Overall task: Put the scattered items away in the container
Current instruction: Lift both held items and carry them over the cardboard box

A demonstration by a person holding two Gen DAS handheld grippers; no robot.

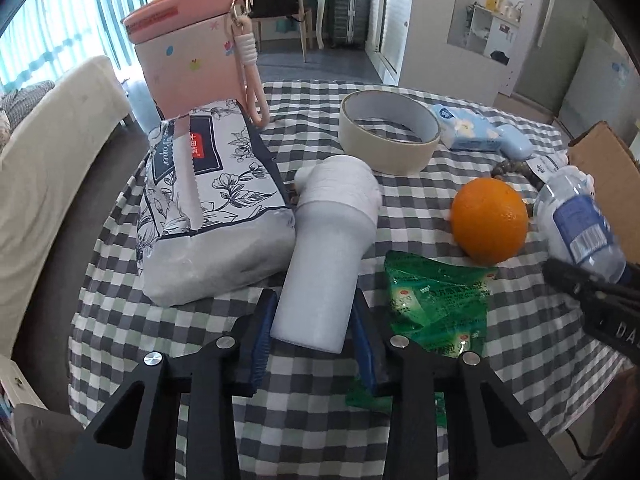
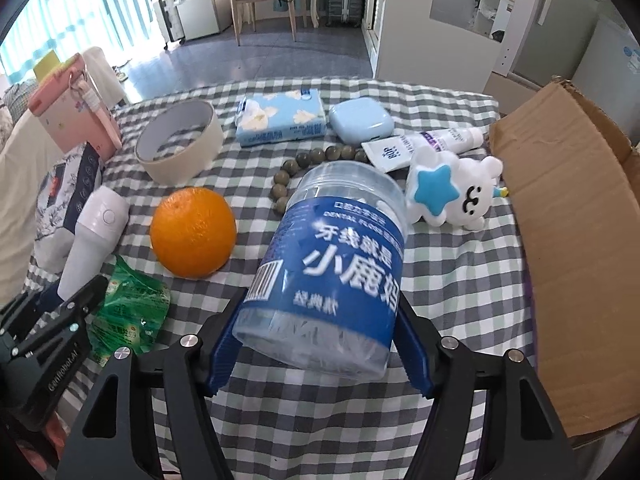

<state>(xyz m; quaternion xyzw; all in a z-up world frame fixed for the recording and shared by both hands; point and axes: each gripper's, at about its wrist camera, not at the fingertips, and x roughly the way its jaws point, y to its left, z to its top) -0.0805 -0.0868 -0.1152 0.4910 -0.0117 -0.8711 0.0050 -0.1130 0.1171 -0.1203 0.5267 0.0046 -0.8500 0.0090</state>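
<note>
My right gripper [image 2: 320, 344] squeezes the floss jar [image 2: 328, 264] above the worktop [image 2: 460, 280], so I should carry it gently to the box [image 2: 568, 240], while my left gripper [image 1: 314, 344] pinches the white tube [image 1: 320, 272].

Both wrist views look steeply down, close over the checked table [image 1: 420, 208], sharing the orange [image 1: 490, 226] between them.

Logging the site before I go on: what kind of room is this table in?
Probably a home living or bedroom: a checked tablecloth, a wooden chair beyond it, curtains at a bright window.
</note>
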